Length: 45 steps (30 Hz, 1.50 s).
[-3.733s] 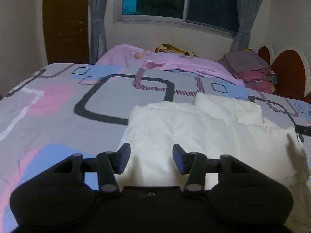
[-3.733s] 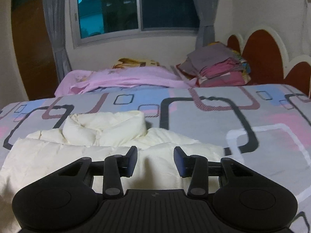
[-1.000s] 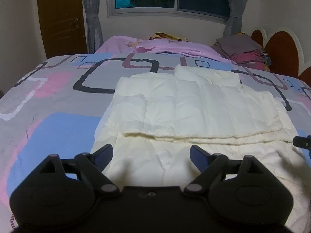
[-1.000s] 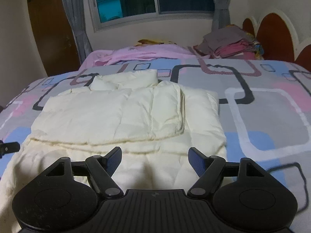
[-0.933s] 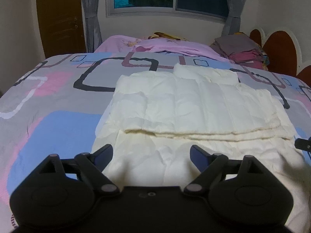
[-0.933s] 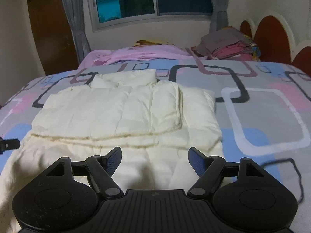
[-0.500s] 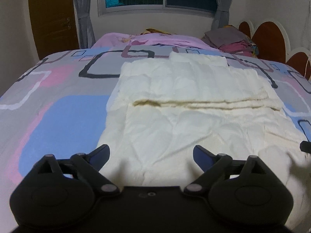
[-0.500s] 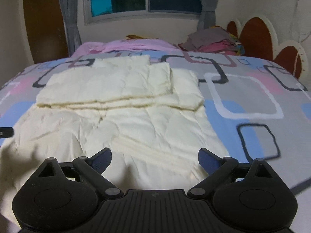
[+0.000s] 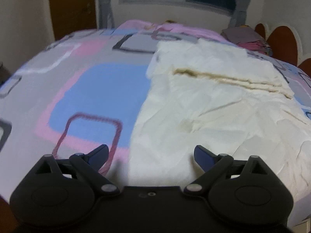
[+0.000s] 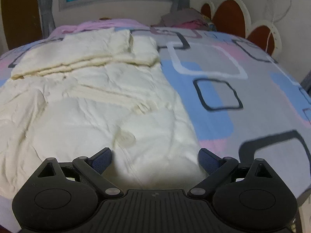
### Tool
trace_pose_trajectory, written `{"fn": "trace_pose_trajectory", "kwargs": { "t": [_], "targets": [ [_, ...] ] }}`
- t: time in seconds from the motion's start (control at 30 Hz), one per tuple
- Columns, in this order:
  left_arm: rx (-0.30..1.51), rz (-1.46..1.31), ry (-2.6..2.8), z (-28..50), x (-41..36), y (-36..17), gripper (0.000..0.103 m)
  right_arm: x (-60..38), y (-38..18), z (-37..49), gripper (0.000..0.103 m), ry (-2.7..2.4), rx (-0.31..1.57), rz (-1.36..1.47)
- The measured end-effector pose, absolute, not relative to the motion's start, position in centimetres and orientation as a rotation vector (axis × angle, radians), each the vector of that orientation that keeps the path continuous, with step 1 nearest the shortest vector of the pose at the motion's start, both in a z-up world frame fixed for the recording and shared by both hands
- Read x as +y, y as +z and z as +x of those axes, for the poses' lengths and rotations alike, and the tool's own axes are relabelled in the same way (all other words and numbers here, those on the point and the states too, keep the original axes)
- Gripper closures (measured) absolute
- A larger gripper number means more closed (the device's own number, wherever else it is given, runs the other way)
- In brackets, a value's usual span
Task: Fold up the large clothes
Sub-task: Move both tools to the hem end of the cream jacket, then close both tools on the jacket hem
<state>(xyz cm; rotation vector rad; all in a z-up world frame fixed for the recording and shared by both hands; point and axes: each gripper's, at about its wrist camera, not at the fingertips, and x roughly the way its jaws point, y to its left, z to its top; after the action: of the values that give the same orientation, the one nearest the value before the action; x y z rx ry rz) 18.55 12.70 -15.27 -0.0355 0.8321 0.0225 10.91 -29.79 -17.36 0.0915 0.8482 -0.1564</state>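
Note:
A large cream padded garment lies flat on the bed, its far part folded over itself with layered edges across the middle; it also shows in the right wrist view. My left gripper is open and empty above the garment's near left edge. My right gripper is open and empty above the garment's near right corner. Neither touches the cloth.
The bedsheet has grey, blue and pink squares. A pink blanket lies at the far end. A pile of folded clothes sits by the red headboard. A window and curtains stand behind.
Both grippers have drawn back toward the near end of the garment and opened wider. The left one has shifted left over its side edge, the right one over its right corner.

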Motion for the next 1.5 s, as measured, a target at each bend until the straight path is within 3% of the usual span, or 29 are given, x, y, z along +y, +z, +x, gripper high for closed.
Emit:
{"fn": "trace_pose_trajectory", "kwargs": {
  "t": [0.03, 0.4, 0.53, 0.63, 0.67, 0.7, 0.73, 0.97, 1.5],
  "targets": [
    [0.847, -0.054, 0.02, 18.2, 13.1, -15.7, 0.009, -30.0, -17.7, 10.7, 0.0, -0.159, 0.856, 0.105],
    [0.932, -0.208, -0.028, 16.5, 15.3, -19.1, 0.013, -31.2, -19.4, 9.5, 0.001, -0.126, 0.896, 0.289],
    [0.924, -0.287, -0.067, 16.5, 16.1, -19.5, 0.021, -30.8, -19.3, 9.5, 0.024, -0.103, 0.9, 0.311],
    [0.914, -0.339, -0.092, 16.5, 16.8, -19.5, 0.043, -30.5, -19.1, 9.6, 0.044, -0.086, 0.895, 0.331],
    [0.918, -0.356, -0.103, 16.6, 17.0, -19.4, 0.055, -30.5, -18.9, 9.7, 0.051, -0.082, 0.894, 0.339],
    [0.925, -0.371, -0.118, 16.8, 17.1, -19.5, 0.075, -30.4, -18.8, 9.7, 0.054, -0.078, 0.893, 0.348],
    [0.941, -0.391, -0.132, 17.1, 17.1, -19.6, 0.079, -30.4, -18.7, 9.8, 0.06, -0.074, 0.894, 0.356],
    [0.951, -0.409, -0.173, 17.3, 16.8, -19.5, 0.09, -30.0, -17.9, 9.8, 0.074, -0.08, 0.884, 0.369],
    [0.756, -0.439, -0.25, 20.4, 16.2, -13.0, 0.096, -30.7, -11.9, 11.1, 0.082, -0.063, 0.767, 0.434]
  ]
}}
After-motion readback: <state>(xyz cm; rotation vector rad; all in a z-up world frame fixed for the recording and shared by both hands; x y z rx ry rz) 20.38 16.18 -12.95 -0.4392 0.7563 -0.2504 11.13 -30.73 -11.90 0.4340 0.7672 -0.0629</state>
